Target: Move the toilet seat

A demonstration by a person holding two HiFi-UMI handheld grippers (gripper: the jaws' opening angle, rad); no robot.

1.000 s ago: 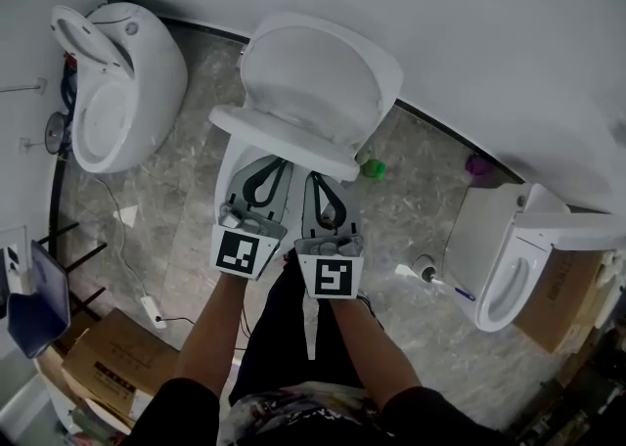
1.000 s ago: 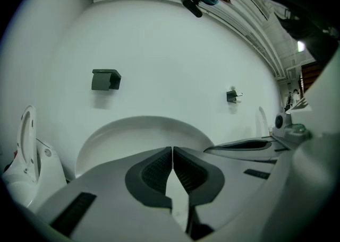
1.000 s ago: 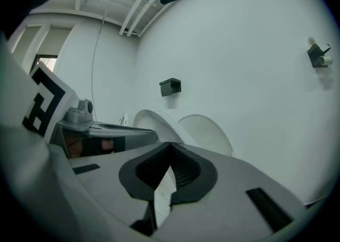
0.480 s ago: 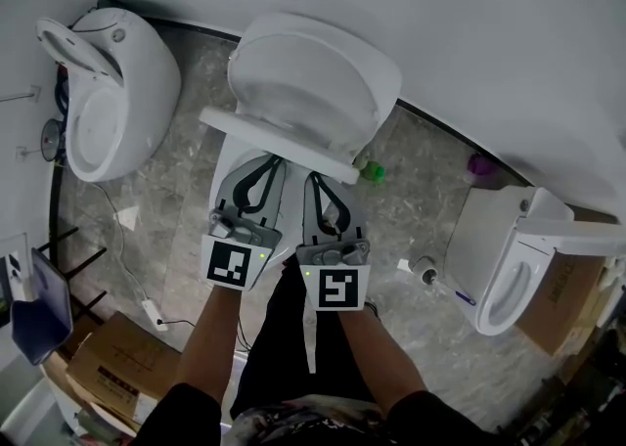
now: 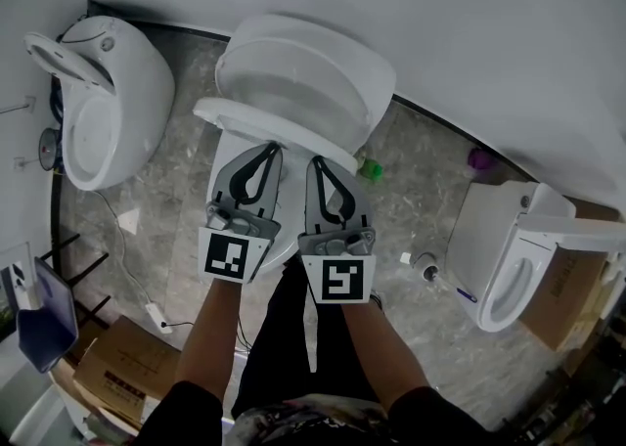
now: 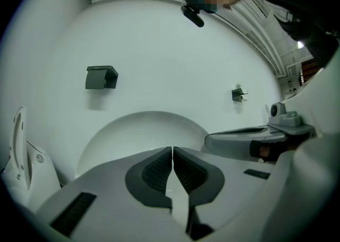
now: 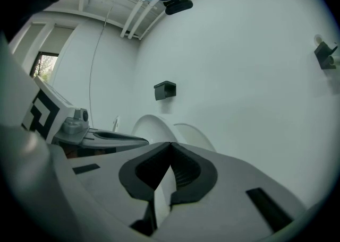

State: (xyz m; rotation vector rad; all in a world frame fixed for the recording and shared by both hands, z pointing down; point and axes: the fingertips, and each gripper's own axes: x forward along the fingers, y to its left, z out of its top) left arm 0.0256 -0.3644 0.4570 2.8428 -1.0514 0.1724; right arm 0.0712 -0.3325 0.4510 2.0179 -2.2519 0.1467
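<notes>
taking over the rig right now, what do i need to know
Left gripper: shut, empty.
Right gripper: shut, empty.
Both are side by side over the middle toilet's bowl, pointing toward the toilet seat.
The seat stands raised, leaning toward the wall. Neither gripper appears to touch it.
Done: no grip on the seat yet.
Left: reach the seat, take hold and move it, probably down onto the bowl.

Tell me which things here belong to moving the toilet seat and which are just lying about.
For the job: white plastic seat of the middle toilet; left gripper; right gripper, both shut, empty.
Lying about: white egg-shaped toilet; white toilet at the right; small green ball; small purple object; brown cardboard box.
</notes>
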